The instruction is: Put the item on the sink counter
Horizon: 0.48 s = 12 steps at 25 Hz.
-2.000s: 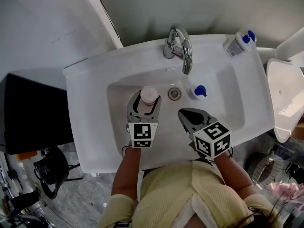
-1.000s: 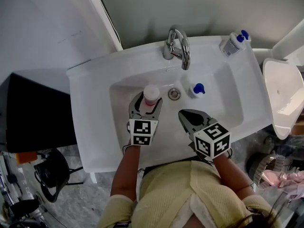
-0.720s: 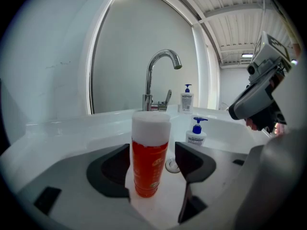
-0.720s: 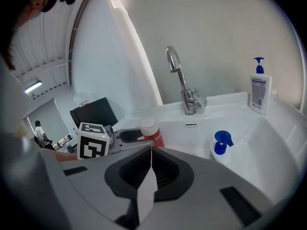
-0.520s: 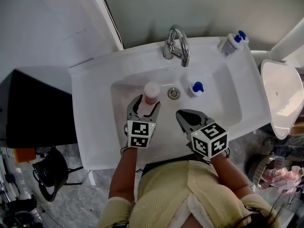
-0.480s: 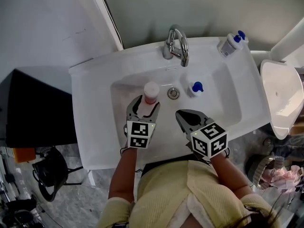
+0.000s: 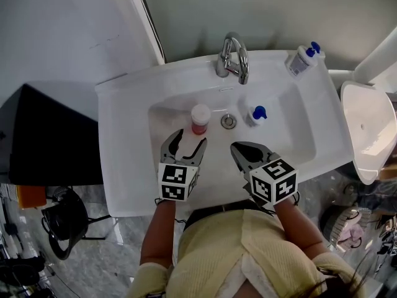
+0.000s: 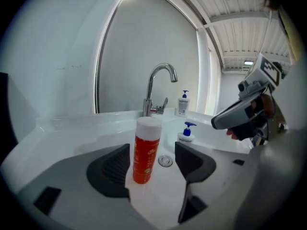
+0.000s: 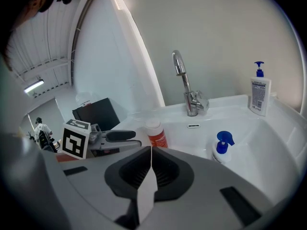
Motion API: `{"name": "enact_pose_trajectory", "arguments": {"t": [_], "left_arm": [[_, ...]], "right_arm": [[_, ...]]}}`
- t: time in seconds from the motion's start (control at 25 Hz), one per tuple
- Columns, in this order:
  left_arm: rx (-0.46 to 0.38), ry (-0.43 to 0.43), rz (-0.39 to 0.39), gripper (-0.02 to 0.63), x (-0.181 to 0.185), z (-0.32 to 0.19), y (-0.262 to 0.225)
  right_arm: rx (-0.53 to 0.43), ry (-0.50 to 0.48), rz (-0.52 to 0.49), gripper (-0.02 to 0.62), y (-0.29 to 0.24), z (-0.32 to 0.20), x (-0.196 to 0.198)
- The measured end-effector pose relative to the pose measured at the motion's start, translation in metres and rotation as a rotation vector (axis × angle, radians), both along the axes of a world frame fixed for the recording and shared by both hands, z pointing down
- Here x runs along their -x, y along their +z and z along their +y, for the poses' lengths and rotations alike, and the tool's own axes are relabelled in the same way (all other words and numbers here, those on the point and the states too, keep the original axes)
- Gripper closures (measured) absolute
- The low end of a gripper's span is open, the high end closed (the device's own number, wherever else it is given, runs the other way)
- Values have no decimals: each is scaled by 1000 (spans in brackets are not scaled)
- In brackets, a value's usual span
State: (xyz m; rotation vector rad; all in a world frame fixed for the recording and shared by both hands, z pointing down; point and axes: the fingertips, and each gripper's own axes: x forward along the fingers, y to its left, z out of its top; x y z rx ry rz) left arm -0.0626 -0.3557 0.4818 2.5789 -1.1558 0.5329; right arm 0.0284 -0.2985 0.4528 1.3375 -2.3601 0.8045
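Left tool [image 7: 189,140] hovered over the near side of the basin with its jaws spread wide and nothing between them. Right tool [image 7: 239,148] hung beside it over the basin's near edge, jaws pressed together and empty.

Beneath both lay the white sink [image 7: 124,166], its flat rim forming the counter around a deep basin. At the back middle of the counter rose the chrome faucet [image 7: 234,58], its arched spout reaching over the basin. On the back right corner of the counter stood a white pump bottle [image 7: 302,59] with a blue top, well apart from both tools.

Inside the basin, the orange bottle [image 7: 200,118] with a white cap stood upright just ahead of the left tool's open jaws, in line with the gap and nearer the left jaw, with neither jaw pressing on it. It was down in the basin, not on the counter. A small white dispenser [image 7: 258,115] with a blue pump sat in the basin to the right of the drain [image 7: 229,121], which lay between the two containers.
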Motion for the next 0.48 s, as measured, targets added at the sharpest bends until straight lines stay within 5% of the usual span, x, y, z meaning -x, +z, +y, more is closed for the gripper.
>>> {"name": "enact_pose_trajectory", "arguments": {"t": [0.48], "left_arm": [[171, -19, 193, 306, 6, 36, -41]], "right_arm": [[-22, -7, -4, 569, -6, 4, 4]]}}
